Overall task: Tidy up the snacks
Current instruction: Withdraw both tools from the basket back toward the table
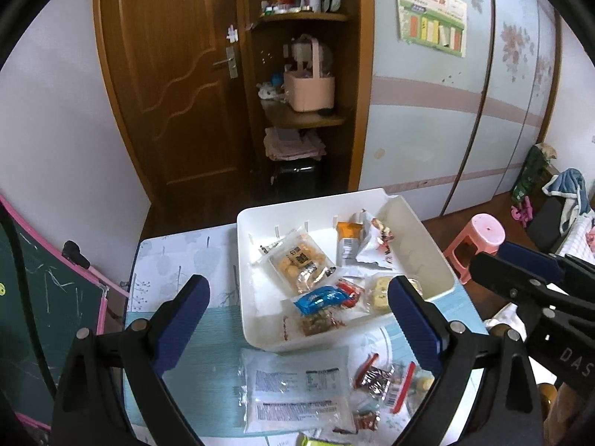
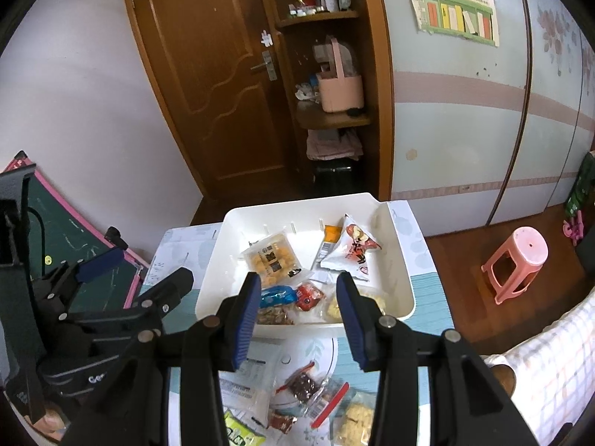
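Observation:
A white bin (image 1: 260, 338) (image 2: 403, 260) stands on the table and holds several snack packets: a yellow biscuit pack (image 1: 301, 260) (image 2: 271, 256), a blue packet (image 1: 318, 299) (image 2: 277, 294), a red-white pouch (image 1: 379, 245) (image 2: 353, 251). Loose snacks lie in front of it: a clear white pack (image 1: 297, 394) and red-edged packets (image 1: 383, 379) (image 2: 316, 390). My left gripper (image 1: 297, 312) is open and empty above the bin's near edge. My right gripper (image 2: 297, 319) is open and empty, also over the near edge.
The table (image 1: 178, 267) has a patterned blue-white cloth. A chalkboard (image 1: 41, 297) leans at the left. A pink stool (image 2: 520, 264) stands on the floor at the right. A wooden door and open shelf (image 1: 301, 119) are behind.

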`<state>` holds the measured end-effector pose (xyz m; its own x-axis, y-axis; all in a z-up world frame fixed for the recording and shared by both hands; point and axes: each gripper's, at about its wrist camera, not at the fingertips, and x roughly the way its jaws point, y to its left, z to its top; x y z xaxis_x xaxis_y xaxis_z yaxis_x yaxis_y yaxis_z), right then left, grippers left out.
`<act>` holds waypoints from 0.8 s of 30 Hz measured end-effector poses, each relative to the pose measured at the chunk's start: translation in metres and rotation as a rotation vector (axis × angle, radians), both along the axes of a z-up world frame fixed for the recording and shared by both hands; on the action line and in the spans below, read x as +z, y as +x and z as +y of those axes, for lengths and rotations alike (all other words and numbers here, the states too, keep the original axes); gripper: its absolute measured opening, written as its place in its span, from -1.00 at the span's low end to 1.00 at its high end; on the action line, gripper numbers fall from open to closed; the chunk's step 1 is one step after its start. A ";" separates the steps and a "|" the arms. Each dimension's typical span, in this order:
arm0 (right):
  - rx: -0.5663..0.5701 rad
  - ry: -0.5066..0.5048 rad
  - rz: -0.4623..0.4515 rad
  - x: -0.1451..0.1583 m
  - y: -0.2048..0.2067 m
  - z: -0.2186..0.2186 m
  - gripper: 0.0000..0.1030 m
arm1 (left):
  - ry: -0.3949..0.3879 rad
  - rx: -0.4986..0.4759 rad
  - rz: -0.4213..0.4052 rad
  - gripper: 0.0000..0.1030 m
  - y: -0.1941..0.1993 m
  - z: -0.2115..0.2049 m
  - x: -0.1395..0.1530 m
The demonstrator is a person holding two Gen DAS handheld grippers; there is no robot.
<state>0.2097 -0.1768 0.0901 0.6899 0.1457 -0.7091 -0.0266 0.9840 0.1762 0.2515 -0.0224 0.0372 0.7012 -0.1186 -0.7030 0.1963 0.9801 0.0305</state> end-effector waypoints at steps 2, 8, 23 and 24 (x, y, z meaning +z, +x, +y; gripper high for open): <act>0.005 0.000 -0.010 0.004 -0.009 0.001 -0.16 | -0.004 -0.007 -0.010 0.87 -0.012 0.001 0.006; 0.008 0.007 -0.051 0.016 -0.039 -0.001 -0.03 | -0.019 -0.021 -0.047 0.89 -0.043 0.003 0.020; -0.011 -0.002 -0.059 -0.011 -0.099 -0.023 0.50 | -0.038 -0.121 -0.062 0.99 -0.120 -0.001 -0.010; -0.016 -0.007 -0.053 -0.016 -0.101 -0.025 0.53 | -0.039 -0.122 -0.053 0.99 -0.124 -0.001 -0.016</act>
